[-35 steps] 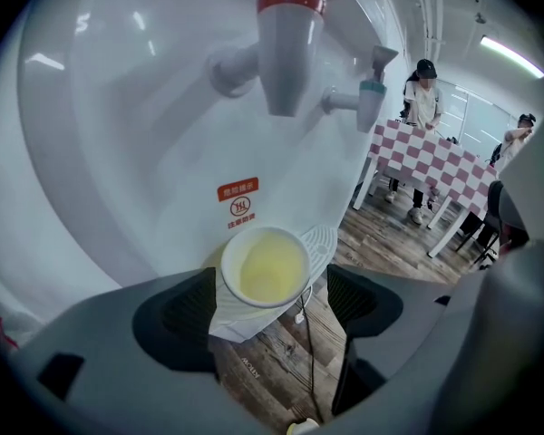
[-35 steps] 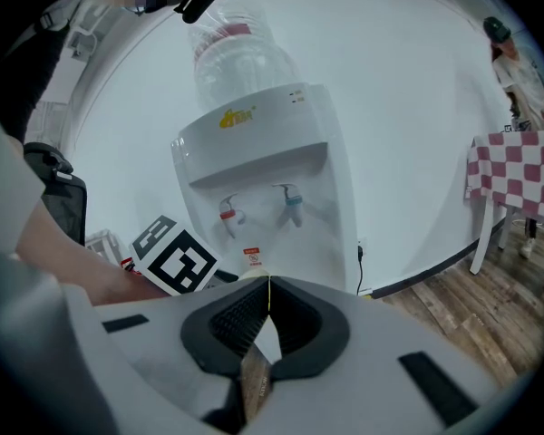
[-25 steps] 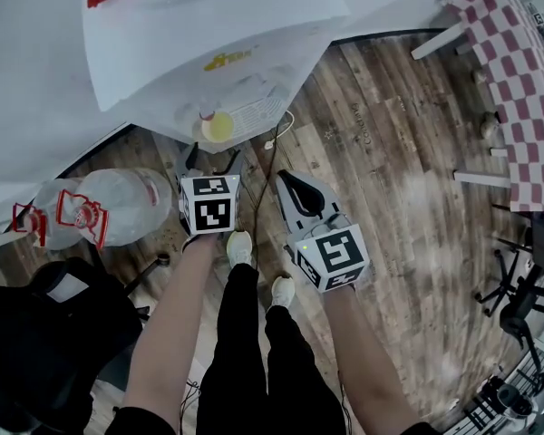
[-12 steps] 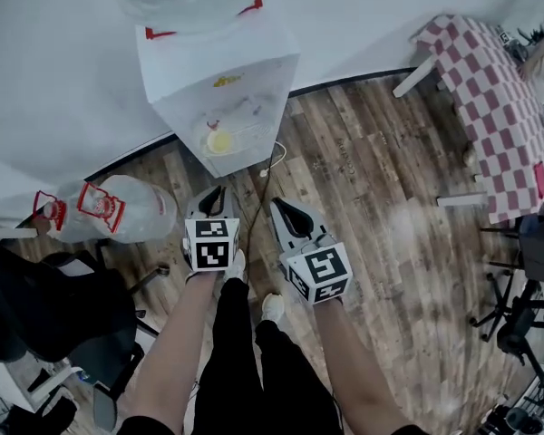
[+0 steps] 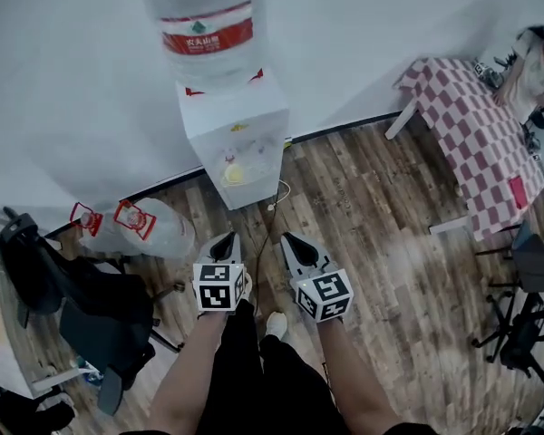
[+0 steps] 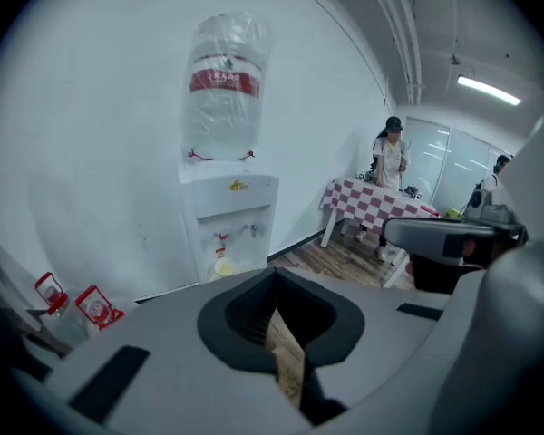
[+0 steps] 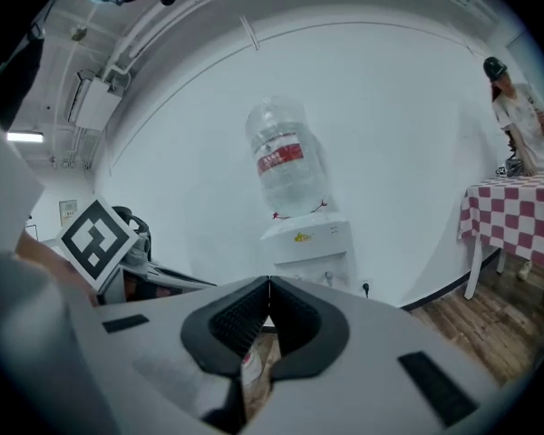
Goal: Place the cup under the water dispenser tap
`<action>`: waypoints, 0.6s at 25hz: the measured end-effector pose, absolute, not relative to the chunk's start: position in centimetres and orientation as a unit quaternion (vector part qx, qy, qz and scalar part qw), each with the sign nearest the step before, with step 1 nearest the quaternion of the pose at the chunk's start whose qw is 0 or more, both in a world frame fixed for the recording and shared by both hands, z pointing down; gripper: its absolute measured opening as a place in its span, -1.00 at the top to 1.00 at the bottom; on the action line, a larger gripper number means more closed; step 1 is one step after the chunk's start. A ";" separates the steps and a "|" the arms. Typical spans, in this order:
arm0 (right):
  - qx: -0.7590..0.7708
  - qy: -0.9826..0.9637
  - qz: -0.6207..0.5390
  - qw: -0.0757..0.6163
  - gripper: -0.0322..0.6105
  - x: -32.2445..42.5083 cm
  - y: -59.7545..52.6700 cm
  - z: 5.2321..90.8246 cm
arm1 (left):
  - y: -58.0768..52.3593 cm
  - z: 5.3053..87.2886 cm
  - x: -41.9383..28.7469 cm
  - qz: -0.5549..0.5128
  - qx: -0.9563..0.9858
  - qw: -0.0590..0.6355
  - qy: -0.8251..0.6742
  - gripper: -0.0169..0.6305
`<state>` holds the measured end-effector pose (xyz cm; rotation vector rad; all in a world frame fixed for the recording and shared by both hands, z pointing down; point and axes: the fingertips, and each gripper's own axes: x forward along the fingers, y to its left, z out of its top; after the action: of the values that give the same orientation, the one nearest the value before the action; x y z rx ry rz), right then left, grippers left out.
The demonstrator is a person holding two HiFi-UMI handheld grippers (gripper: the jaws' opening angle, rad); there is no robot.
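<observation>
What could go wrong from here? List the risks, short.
1. The cup stands alone in the dispenser recess. The left gripper and right gripper are shut, empty and far from it, so nothing could catch it if it tips.
2. A cable lies on the floor between the dispenser and the person's feet: a likely trip or snag.
3. The spare bottle lies on its side near the left foot and could roll underfoot.

White wall, wood-plank floor — a checkered table (red and white) at right.
</observation>
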<state>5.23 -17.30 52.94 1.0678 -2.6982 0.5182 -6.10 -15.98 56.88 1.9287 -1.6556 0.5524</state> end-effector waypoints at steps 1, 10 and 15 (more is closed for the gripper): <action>0.359 -0.912 0.174 0.094 0.83 5.5 -16.7 52.2 | -15.2 55.9 -5.9 0.196 0.716 0.268 -0.614 0.91; 0.358 -0.915 0.163 0.087 0.83 7.6 -11.0 47.9 | -8.8 48.9 -5.1 0.168 0.742 0.228 -0.608 0.91; 0.370 -0.912 0.163 0.077 0.83 8.1 -8.7 45.8 | -7.6 45.3 -5.1 0.160 0.765 0.197 -0.592 0.91</action>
<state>8.13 -8.68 45.84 1.1079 -2.7313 0.4877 -5.05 -7.62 45.33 2.1412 -1.6583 0.4473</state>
